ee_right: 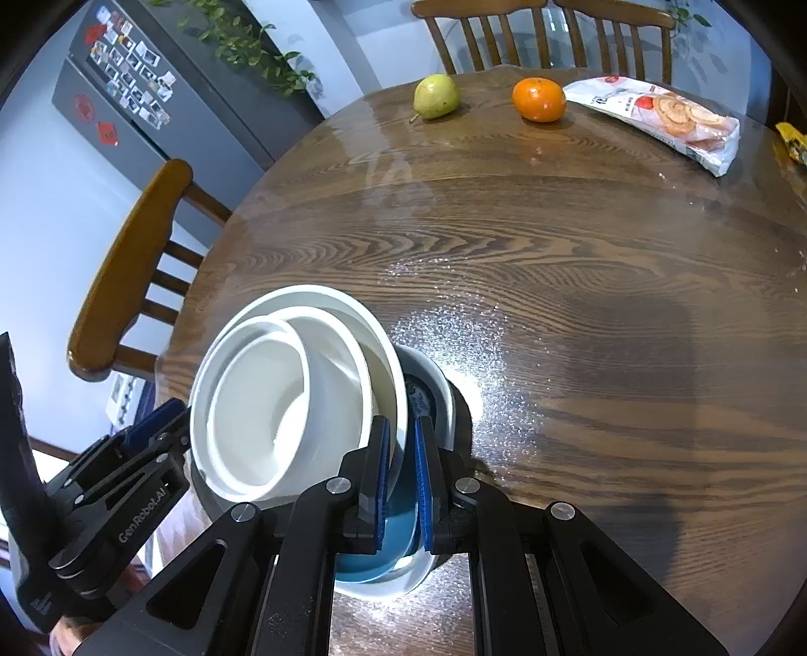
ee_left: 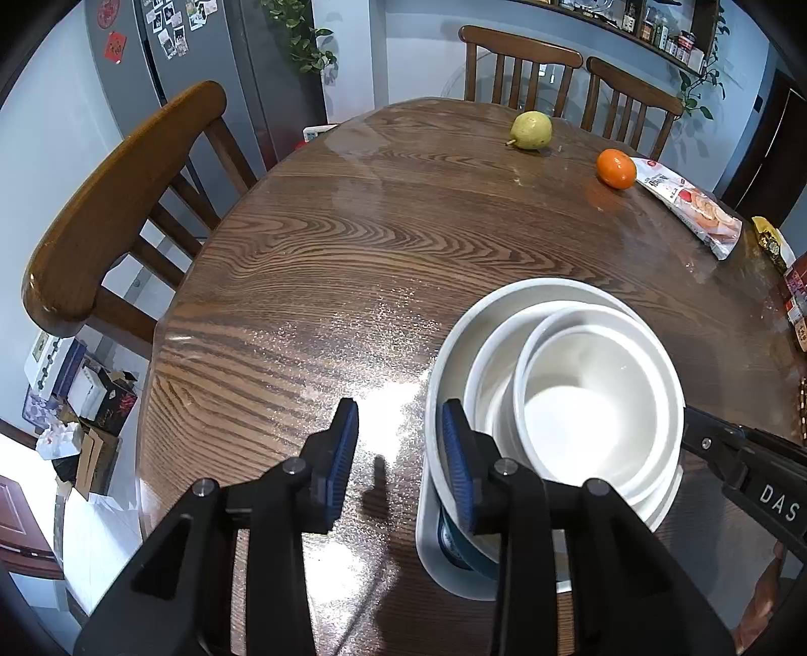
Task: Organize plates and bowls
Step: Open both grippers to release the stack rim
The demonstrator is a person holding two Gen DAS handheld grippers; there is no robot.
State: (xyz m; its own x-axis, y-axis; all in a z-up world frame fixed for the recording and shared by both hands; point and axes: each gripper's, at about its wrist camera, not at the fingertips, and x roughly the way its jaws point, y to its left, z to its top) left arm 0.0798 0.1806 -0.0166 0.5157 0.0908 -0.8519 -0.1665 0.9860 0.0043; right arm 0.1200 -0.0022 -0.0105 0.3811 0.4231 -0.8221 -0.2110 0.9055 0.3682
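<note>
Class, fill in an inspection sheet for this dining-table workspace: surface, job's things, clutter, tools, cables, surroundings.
Surface: round wooden table, glossy with glare.
Job's things: white bowls nested, tilted on a blue-centred plate.
Clutter: pear, orange, snack packet at the far side.
Tools: left tool open, one finger inside the outer bowl's rim; right tool closed on the outer bowl's rim.
Cables: nothing seen.
Surroundings: wooden chairs, fridge with magnets, hanging plant.

White bowls [ee_left: 595, 403] nest over a blue plate [ee_right: 373, 555]; brown wood-grain table [ee_left: 328, 262]; orange mandarin [ee_left: 616, 168].
</note>
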